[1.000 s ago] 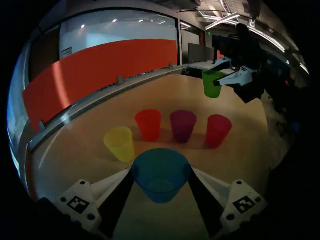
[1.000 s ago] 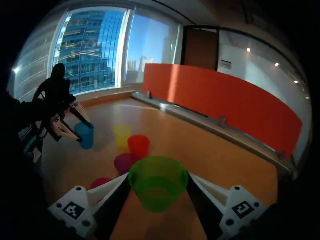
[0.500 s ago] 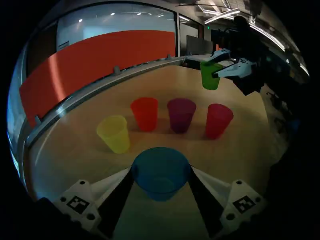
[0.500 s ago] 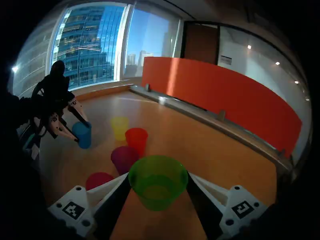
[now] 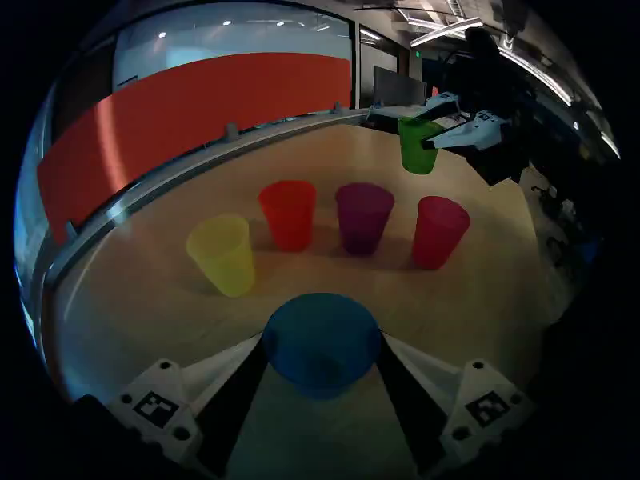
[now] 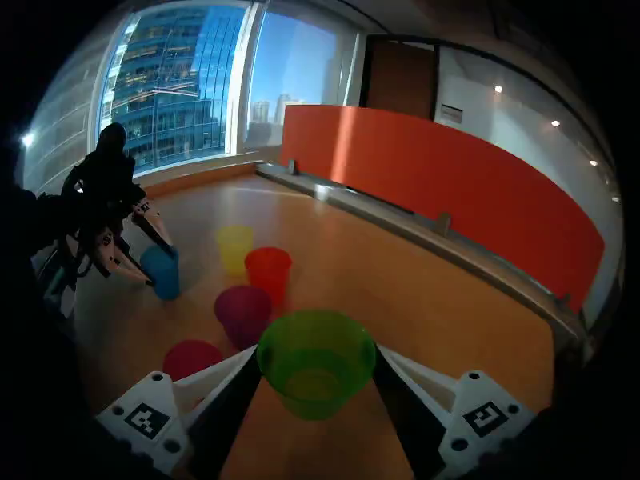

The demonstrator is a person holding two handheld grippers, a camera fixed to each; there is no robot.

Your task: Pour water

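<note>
Wood counter (image 5: 496, 288), office w/ orange wall (image 5: 200, 104). Blue cup (image 5: 320, 352): upright, clamped in left claw (image 5: 320, 342). Green cup (image 6: 316, 364): upright, clamped in right claw (image 6: 316, 352), well apart, fwd-right of blue; yellow cup (image 5: 222, 254), red cup (image 5: 288, 214), purple cup (image 5: 364, 218), crimson cup (image 5: 438, 232) between.

Four cups (image 5: 364, 218) abreast on table (image 5: 496, 296)

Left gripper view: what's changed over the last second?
Both grippers apparently rose or tipped down slightly: the row of table cups sits higher in each view. Unchanged: left gripper holds the blue cup, right gripper the green cup; nothing grasped or released.
</note>
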